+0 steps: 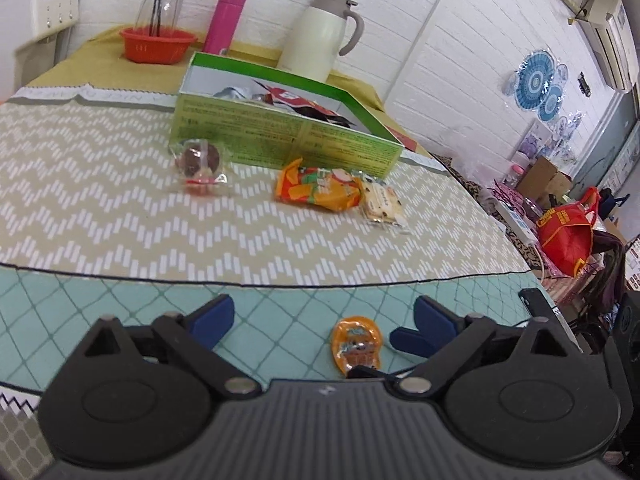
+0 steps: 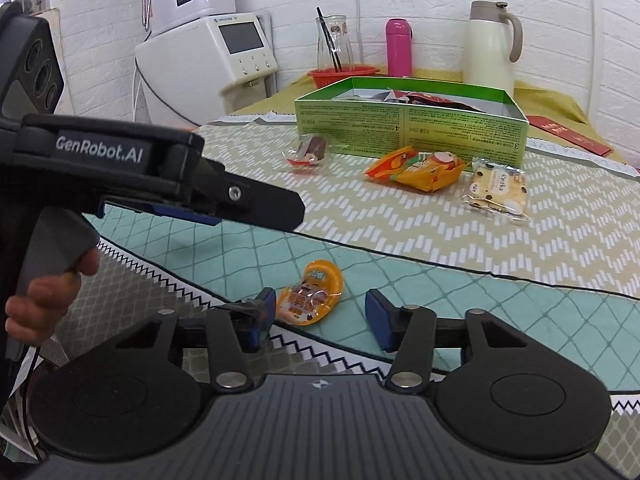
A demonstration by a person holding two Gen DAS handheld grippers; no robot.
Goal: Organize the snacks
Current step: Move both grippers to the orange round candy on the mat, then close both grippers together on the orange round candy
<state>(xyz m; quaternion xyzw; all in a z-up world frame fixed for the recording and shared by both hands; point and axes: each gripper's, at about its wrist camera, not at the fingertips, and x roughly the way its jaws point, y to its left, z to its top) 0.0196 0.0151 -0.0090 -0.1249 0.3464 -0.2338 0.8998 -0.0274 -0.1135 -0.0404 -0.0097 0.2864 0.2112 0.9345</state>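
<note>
A small orange jelly cup (image 1: 357, 342) lies on the teal mat between the open jaws of my left gripper (image 1: 316, 326), nearer its right finger. In the right wrist view the same cup (image 2: 311, 297) lies just ahead of my open right gripper (image 2: 320, 314), close to its left finger. A green box (image 1: 280, 120) holding several snack packets stands further back. In front of it lie a chocolate snack in clear wrap (image 1: 200, 164), an orange snack bag (image 1: 318, 186) and a cookie packet (image 1: 382, 202). The left gripper body (image 2: 160, 184) crosses the right wrist view.
Behind the box stand a red basket (image 1: 158, 44) with a glass carafe, a pink bottle (image 1: 224, 20) and a cream thermos jug (image 1: 320, 32). A white appliance (image 2: 208, 56) stands at the table's left. The table edge drops off at the right, with a red bag (image 1: 568, 232) beyond.
</note>
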